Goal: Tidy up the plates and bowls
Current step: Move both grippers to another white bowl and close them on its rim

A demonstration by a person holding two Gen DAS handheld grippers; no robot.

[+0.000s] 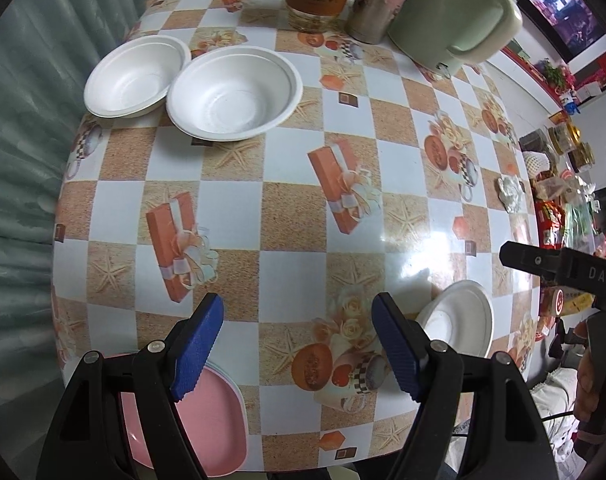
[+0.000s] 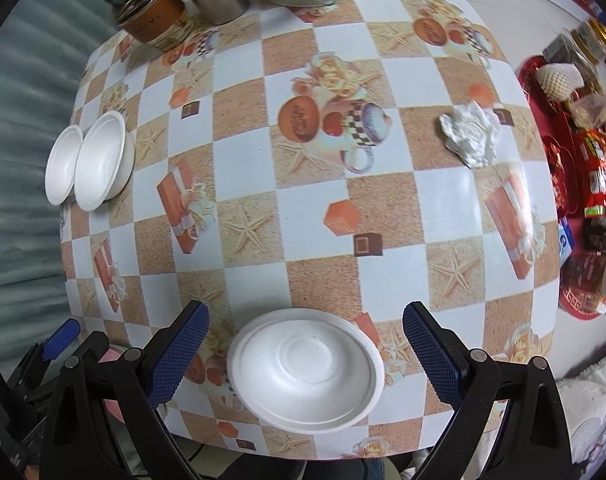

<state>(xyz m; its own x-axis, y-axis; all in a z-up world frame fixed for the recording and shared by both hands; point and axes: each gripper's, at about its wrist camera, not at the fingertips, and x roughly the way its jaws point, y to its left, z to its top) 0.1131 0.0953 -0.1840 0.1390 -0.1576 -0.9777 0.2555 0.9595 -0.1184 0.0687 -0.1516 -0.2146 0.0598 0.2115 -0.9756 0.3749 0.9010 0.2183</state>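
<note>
An upturned white bowl [image 2: 305, 370] lies rim-down at the near edge of the checkered bench [image 2: 383, 208], directly between and below the right tool [image 2: 305, 364], whose jaws stand wide and empty. The left tool [image 1: 297, 346], also wide and empty, hovers left of that bowl, so the right hand is nearer. Far from the bowl, two upright white bowls [image 1: 233, 94] touch; the other tool's arm [image 1: 563, 272] reads "DAS".

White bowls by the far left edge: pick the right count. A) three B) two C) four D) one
B: two white bowls sit side by side with rims overlapping, both upright and empty; the other white dish lies alone near the front edge.
</note>
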